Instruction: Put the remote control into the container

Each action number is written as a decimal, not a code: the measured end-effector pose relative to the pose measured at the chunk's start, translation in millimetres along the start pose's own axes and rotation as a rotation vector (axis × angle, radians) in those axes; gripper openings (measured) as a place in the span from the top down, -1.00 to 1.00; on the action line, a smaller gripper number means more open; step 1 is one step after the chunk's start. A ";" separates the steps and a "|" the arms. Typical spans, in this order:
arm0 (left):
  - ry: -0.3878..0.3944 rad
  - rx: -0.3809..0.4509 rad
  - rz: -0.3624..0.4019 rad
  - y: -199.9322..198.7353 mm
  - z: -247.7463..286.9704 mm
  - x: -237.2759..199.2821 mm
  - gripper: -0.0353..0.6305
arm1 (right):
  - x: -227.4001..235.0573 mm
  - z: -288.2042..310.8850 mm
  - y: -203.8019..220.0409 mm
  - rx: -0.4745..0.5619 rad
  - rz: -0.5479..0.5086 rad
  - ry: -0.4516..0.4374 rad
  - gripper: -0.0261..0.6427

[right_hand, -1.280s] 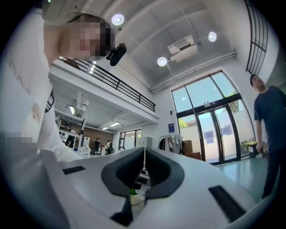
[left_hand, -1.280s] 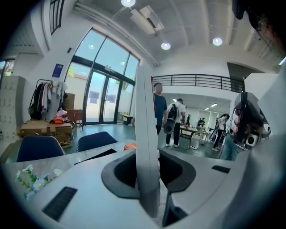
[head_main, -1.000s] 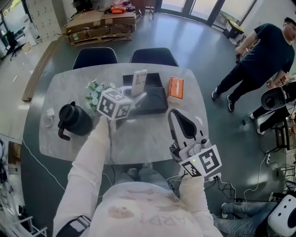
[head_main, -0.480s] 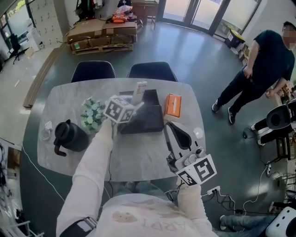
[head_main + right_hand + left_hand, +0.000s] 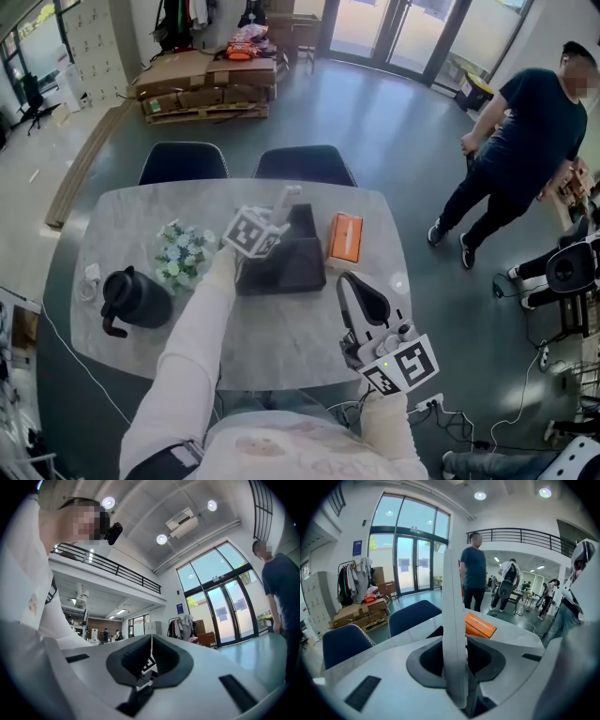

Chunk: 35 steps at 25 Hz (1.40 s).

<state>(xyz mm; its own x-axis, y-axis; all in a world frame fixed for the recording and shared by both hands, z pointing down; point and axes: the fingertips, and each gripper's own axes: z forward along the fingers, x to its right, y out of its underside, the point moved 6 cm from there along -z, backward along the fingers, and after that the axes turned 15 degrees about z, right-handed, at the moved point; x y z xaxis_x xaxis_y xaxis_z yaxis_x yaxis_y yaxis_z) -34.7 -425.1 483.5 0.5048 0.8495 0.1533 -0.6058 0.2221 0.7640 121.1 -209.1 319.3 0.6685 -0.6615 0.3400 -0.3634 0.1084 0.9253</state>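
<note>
My left gripper (image 5: 275,217) is shut on a white remote control (image 5: 282,201), holding it upright above the black container (image 5: 298,270) on the marble table (image 5: 281,328). In the left gripper view the remote (image 5: 453,630) stands edge-on between the jaws, with a dark sliver of the container (image 5: 437,632) behind it. My right gripper (image 5: 354,284) hovers over the table's front right edge with its jaws pointing up. Its jaws (image 5: 151,654) are shut with nothing between them.
An orange box (image 5: 345,236) lies right of the container. White flowers (image 5: 180,253) and a black kettle (image 5: 133,298) stand at the left. Two dark chairs (image 5: 305,164) sit at the far side. A person (image 5: 516,141) stands on the floor at the right.
My left gripper has carried the remote rightward and farther out, from beside the container's left edge to over it. The right gripper has kept its place.
</note>
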 end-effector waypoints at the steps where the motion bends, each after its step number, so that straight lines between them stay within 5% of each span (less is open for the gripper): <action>1: -0.003 -0.011 0.000 1.1 4.5 -2.2 0.59 | 2.9 -0.3 -0.2 0.000 0.003 0.002 0.87; 16: -0.059 -0.281 0.169 24.1 54.6 -27.8 0.58 | 35.8 0.5 2.7 -0.018 0.031 0.030 0.87; 35: -0.049 -0.744 0.559 65.6 119.5 -32.4 0.59 | 66.8 2.1 15.4 -0.045 0.060 0.084 0.87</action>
<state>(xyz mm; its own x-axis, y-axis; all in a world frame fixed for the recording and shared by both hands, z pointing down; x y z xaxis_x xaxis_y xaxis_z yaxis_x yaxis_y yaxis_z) -17.4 -495.3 603.6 0.0362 0.9082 0.4170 -0.9984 0.0511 -0.0245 158.8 -253.2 355.8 0.6990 -0.5888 0.4058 -0.3762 0.1799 0.9089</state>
